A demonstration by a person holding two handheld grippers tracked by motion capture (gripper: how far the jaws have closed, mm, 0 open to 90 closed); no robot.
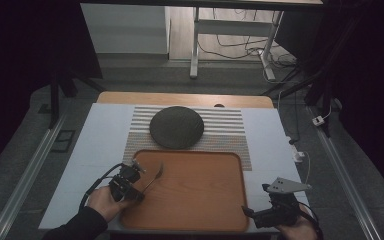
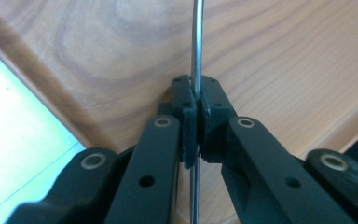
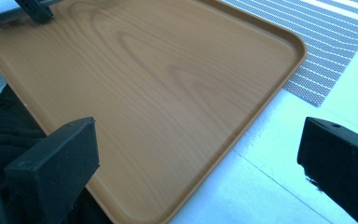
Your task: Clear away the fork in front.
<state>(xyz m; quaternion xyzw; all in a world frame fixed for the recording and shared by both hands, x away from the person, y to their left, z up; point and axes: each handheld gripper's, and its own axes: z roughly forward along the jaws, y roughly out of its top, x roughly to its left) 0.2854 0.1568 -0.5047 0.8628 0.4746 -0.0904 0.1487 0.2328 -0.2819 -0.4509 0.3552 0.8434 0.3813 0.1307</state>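
The left gripper holds a fork over the wooden tray. Its jaws are pressed tight on the thin metal handle of the fork, one pad on each side. In the left gripper view the handle runs straight up between the two black jaws and also pokes out below them. The wood of the tray lies right behind it. From the high view, the fork sticks out past the jaws toward the middle of the tray, with its prongs at the far end. The fork is above the tray's near left part, close to the left rim. The left hand is just outside that rim. The right gripper is at the tray's near right corner. Its jaws stand wide apart with nothing between them. In the right gripper view one jaw is over the tray's edge and the other is over the white tabletop beside the tray. A dark round plate sits on a striped mat just behind the tray's far rim.
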